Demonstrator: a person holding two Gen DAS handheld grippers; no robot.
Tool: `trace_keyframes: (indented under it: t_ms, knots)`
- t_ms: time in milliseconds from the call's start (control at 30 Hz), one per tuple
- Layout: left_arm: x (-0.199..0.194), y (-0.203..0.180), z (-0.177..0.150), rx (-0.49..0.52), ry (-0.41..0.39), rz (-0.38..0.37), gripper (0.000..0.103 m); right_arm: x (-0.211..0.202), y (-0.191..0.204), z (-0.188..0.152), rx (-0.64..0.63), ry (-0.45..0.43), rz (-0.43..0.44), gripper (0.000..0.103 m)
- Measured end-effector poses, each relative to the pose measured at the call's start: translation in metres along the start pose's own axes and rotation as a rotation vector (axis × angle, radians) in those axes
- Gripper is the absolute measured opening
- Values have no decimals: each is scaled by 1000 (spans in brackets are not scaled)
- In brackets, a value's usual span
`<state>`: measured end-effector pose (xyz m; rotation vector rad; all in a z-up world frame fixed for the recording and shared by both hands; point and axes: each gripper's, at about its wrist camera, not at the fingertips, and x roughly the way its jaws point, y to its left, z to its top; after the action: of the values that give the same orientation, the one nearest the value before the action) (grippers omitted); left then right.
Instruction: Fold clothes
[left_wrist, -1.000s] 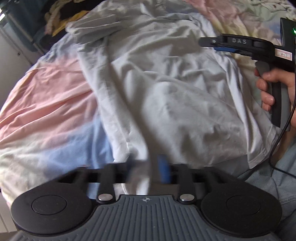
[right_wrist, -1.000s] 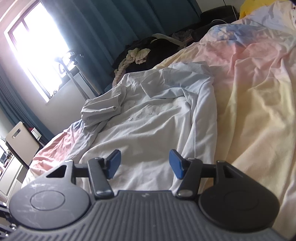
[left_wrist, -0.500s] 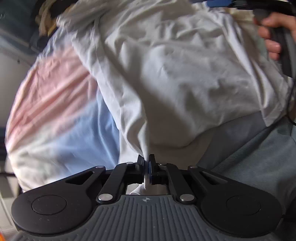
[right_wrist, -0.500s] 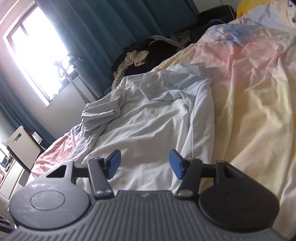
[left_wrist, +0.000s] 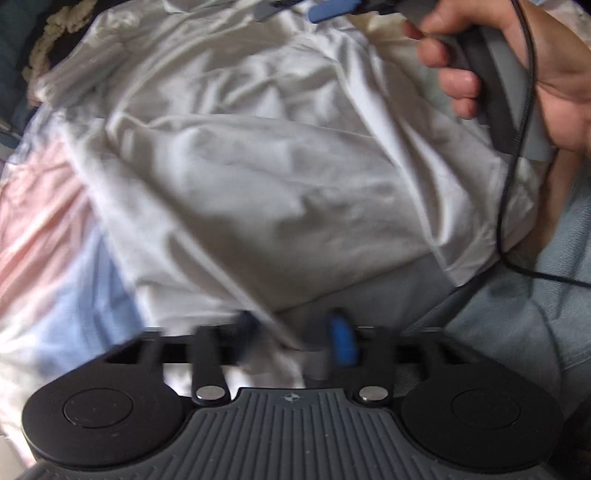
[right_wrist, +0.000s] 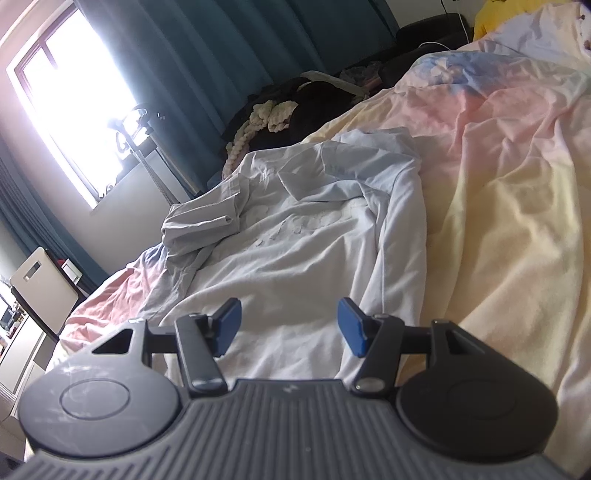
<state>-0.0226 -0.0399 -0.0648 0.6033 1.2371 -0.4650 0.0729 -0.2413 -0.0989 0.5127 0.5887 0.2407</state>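
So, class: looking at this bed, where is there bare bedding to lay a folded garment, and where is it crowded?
Free: the pastel duvet on the right of the white shirt, and a pink-and-blue strip off its opposite edge. Crowded: the shirt's own middle, and the dark clothes pile beyond its collar, by the curtain.

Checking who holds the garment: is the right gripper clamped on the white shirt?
No: the right gripper stands open above the white shirt, nothing between its blue pads.

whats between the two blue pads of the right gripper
Nothing is held there: in the right wrist view the right gripper has its jaws open, and through the gap only the white shirt shows, lying on the bed.
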Motion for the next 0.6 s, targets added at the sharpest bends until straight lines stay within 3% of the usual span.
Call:
trace_keyframes:
  t_ms: [67, 267, 367, 433, 600]
  knots:
    - [0, -7, -4, 9, -24, -13, 77, -1, -1, -1, -6, 2, 0, 59]
    - [-40, 4, -21, -94, -178, -102, 78, -3, 6, -1, -23, 2, -1, 59]
    - [-68, 12, -39, -190, -312, -149, 78, -6, 9, -2, -31, 6, 5, 59]
    - [-78, 19, -48, -263, -376, -195, 78, -9, 11, -3, -36, 8, 8, 59]
    - [-91, 49, -69, -416, -509, -226, 78, -35, 17, -5, -64, -20, 2, 59]
